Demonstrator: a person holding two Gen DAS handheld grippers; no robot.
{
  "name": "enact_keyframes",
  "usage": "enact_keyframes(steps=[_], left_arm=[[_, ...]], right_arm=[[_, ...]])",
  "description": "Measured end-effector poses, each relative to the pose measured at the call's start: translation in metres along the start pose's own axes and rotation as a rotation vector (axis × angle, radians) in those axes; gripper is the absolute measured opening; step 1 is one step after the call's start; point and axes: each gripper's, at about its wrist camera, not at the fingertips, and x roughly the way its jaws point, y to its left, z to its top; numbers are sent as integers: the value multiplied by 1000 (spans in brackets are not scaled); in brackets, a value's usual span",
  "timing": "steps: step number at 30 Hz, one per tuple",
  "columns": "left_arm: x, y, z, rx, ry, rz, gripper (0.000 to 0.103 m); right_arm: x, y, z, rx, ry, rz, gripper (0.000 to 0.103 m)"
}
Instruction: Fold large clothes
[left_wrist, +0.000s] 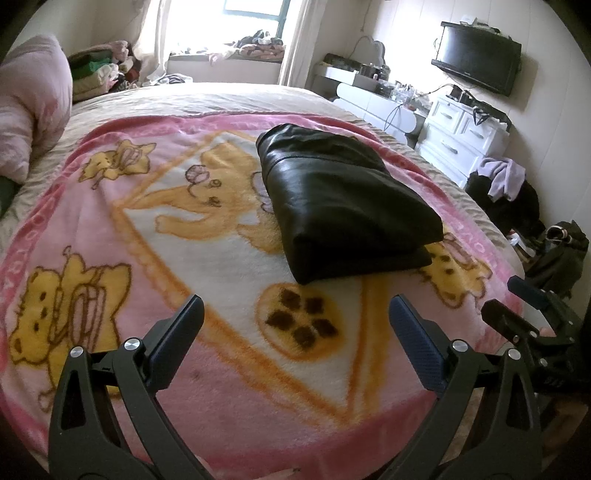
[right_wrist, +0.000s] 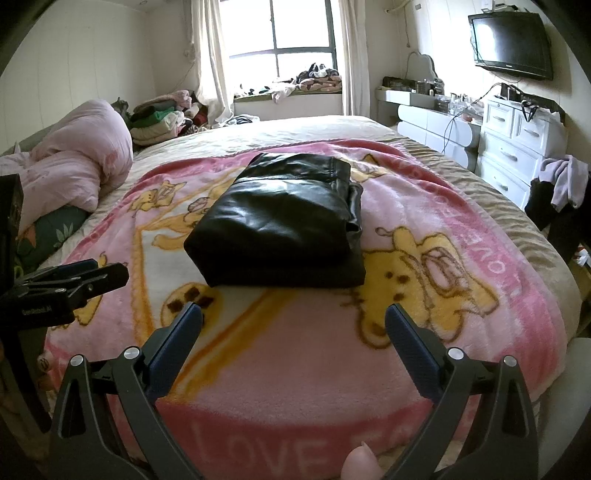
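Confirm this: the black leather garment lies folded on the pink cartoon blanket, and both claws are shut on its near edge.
Wrong on the claws. In both wrist views the left claw and right claw are open, short of the black leather garment, touching nothing. The garment does lie folded on the pink cartoon blanket.

Beyond my bed (right_wrist: 314, 127), daylight floods through the curtained window (right_wrist: 280, 33), clothes heap on its sill (right_wrist: 295, 86), white drawers (right_wrist: 517, 147) line the pale right wall, and a dark television (right_wrist: 511, 44) hangs above them.
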Motion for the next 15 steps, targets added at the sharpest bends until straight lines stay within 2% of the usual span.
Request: enact_keyframes(steps=[15], left_arm=[[-1, 0, -1, 8, -4, 13, 94]], right_arm=[[-1, 0, 1, -3, -1, -7, 99]])
